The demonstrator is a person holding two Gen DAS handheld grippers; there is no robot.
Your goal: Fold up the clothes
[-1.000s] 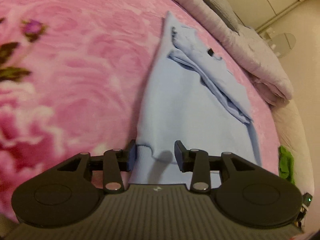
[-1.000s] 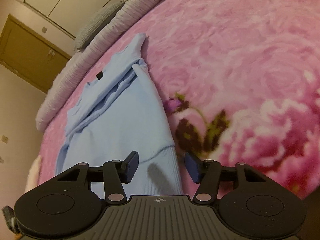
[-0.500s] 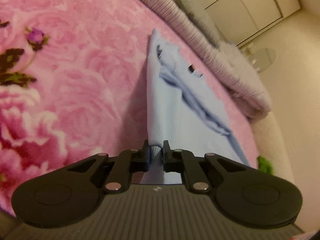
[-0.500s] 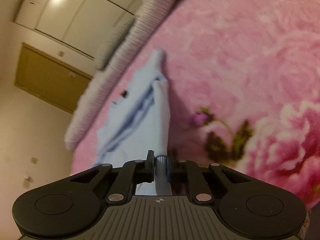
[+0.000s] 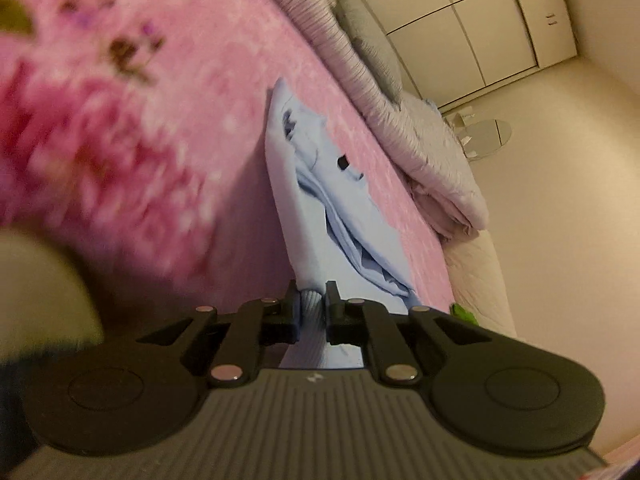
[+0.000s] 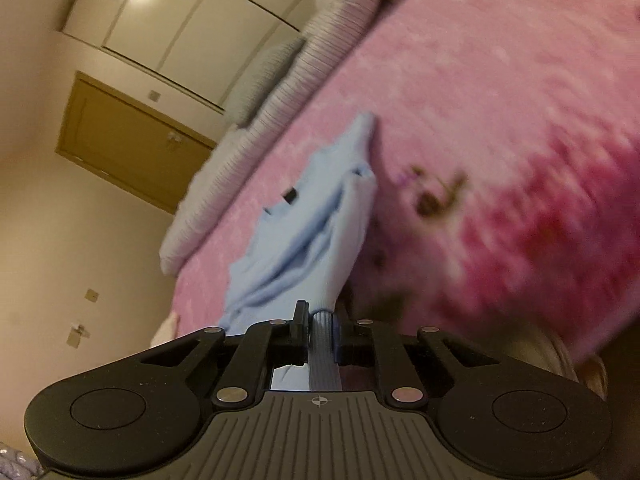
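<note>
A light blue sweater (image 5: 320, 200) lies lengthwise on the pink floral blanket (image 5: 140, 128), its sleeves folded in along the middle and a small dark neck tag at the far end. My left gripper (image 5: 311, 300) is shut on the ribbed hem at one corner. My right gripper (image 6: 322, 316) is shut on the ribbed hem at the other corner of the sweater (image 6: 308, 232). Both hem corners are lifted off the blanket (image 6: 480, 120), and the cloth runs taut from the jaws to the far end.
A rolled lilac quilt (image 5: 400, 112) and a grey pillow (image 5: 376, 60) lie along the far side of the bed. A green item (image 5: 464, 314) sits by the bed edge. White wardrobe doors (image 6: 168, 24) and a brown door (image 6: 124, 140) stand beyond.
Both grippers closed on the hem corners, then rose and tilted up, lifting the near end of the sweater. More of the room now shows.
</note>
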